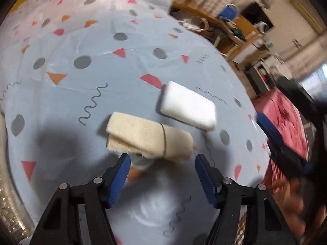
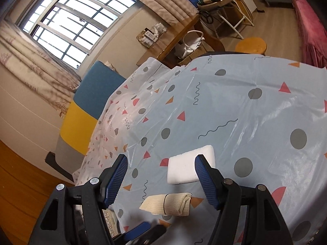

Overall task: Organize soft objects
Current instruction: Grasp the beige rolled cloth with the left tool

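— While you look down your left gripper (image 1: 162, 159), what sits ahead of its blue ribbed pads?

— You see a cream folded cloth roll bound by a thin dark band (image 1: 149, 135) lying on the pale blue plastic tablecloth printed with grey dots, red and orange triangles and dark squiggles (image 1: 81, 102). The roll lies just beyond your fingertips, crosswise to them. Your jaws stand apart with nothing between the pads, and neither pad touches the cloth.

— And the other soft thing?

— A white rectangular foam sponge with rounded corners (image 1: 189, 107) lies flat on the same tablecloth, just past the roll and to its right, close beside it but apart from it.

— What about your right gripper (image 2: 161, 164)?

— Your right jaws also stand apart and hold nothing. Through them you see the sponge (image 2: 184, 169) on the table, partly behind the right-hand finger, and the cloth roll (image 2: 167, 204) nearer to you. At the bottom edge a blue pad of your left gripper (image 2: 136, 231) shows, near the roll
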Available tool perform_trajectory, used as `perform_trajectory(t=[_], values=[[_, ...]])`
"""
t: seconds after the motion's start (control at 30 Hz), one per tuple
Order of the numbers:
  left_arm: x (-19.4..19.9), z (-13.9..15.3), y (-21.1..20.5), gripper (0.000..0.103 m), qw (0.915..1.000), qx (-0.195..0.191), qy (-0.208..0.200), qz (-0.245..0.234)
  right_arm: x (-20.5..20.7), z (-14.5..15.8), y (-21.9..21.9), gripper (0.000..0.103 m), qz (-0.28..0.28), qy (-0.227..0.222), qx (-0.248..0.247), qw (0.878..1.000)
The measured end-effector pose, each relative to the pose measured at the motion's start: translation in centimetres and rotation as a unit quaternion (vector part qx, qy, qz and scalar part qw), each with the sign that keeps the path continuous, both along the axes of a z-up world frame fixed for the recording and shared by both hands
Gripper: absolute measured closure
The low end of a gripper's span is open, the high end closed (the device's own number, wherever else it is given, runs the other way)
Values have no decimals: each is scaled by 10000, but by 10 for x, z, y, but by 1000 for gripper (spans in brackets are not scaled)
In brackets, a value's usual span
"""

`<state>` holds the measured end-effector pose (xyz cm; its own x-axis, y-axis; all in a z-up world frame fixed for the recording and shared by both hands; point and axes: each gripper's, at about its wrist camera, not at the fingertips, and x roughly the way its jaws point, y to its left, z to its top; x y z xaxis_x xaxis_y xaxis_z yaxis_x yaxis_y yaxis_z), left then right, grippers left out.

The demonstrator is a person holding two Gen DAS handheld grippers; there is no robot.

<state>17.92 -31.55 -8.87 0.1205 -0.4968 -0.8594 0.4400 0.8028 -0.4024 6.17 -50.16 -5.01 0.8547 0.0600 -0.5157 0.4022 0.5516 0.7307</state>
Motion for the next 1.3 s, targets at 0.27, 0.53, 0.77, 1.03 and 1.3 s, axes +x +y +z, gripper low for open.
perform_trajectory(t=[0.27,0.53,0.77,1.03,1.3], values=[[40,-5,-2,24,9952,328,153,905,4,-4,-2,33,127,-69,191,9997],[23,-13,-48,20,9927,1091,-489,-177,7,-8,-2,33,182,-34,308,9994],[1,-11,-20,35,9829,1356,-766,-985,8,-11,-4,33,179,-28,419,9990],[1,11,33,27,9921,1116,-468,-325,9,-13,-5,33,157,42,468,9988],[-11,13,49,28,9945,874,430,392,9,-14,-5,33,154,91,465,9988]])
